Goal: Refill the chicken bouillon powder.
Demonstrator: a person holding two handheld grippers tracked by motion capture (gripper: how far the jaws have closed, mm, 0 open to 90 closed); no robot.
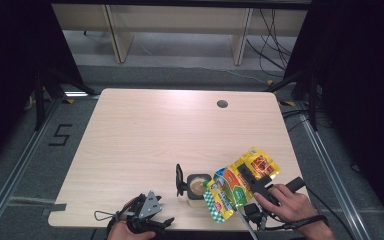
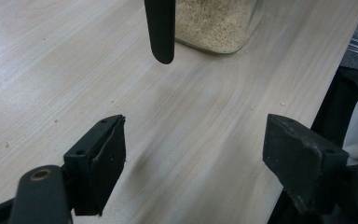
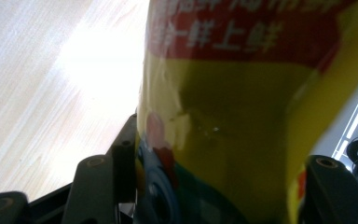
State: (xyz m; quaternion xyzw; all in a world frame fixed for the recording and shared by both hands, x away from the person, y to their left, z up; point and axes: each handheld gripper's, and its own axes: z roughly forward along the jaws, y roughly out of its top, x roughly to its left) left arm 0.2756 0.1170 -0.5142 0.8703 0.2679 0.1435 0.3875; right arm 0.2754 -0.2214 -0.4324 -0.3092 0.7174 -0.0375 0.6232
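Right tongs [image 1: 252, 181] grip a tilted yellow pouch [image 1: 237, 186], its mouth over the open jar [image 1: 198, 186]; left tongs [image 1: 166, 224] rest open and empty on the bench [image 1: 145, 130] nearby.

Black hand-held gripper [image 1: 147, 220] with grey three-cornered plate, blocky scuffed jaws, trailing cable.

My pale wooden table [image 1: 145, 130], with one jar on it

A square glass jar [image 1: 198, 187] of beige grains stands near my right front edge, its black lid [image 1: 179, 180] hanging open to its left; a round cable hole [image 1: 222, 104] sits far right.
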